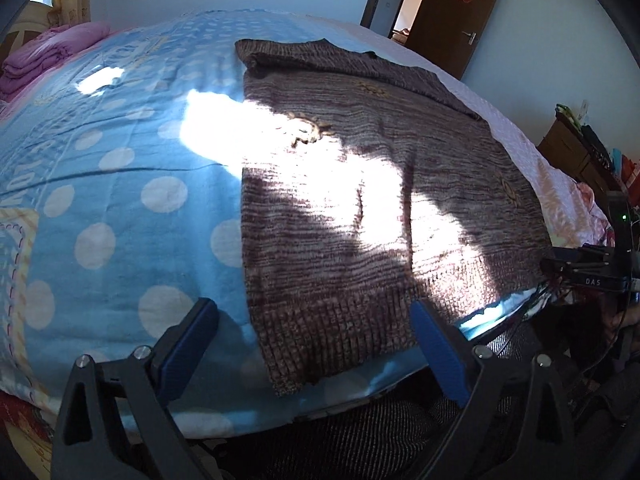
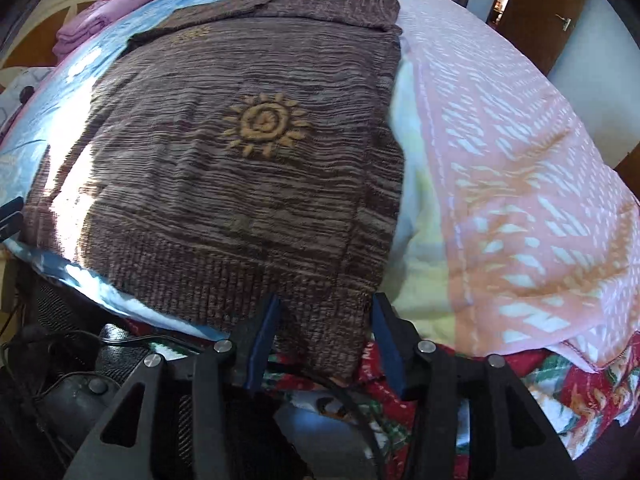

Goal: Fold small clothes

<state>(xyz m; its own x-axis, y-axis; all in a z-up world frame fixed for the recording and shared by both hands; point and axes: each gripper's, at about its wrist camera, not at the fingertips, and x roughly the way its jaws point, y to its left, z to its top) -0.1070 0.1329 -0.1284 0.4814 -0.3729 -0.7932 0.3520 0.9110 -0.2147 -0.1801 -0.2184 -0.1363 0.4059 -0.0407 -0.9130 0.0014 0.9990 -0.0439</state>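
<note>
The left gripper (image 1: 316, 320) is hanging with its jaws spread wide, gripping nothing, its blue pads (image 1: 436, 350) straddling the near-left corner of the sweater (image 1: 340, 208) from just above; the right gripper (image 2: 326, 320) is sitting with its jaws parted more narrowly around the near-right corner of the ribbed hem (image 2: 240, 276), and I cannot tell whether the fingers (image 2: 266, 328) are touching the knit.

The sweater is lying flat on the bed, hem toward the near edge and collar at the far end; its near-right corner is drooping a little over the edge; its left part is resting on the blue polka-dot sheet (image 1: 120, 184), and the pink patterned blanket (image 2: 520, 160) is lying just beside it on the right. A sun motif (image 2: 264, 122) is showing on the knit, and strong sunlight is falling across the middle.

The knit is looking thick, soft and fairly light; it is likely going to sag and stretch rather than hold a crease, though the rough yarn should be giving the pads good friction. The ribbed hem seems the firmest place to pinch, one corner per gripper, through both layers so the back is coming along too; lifting evenly should be keeping the body from twisting while it is being carried toward the collar.
</note>
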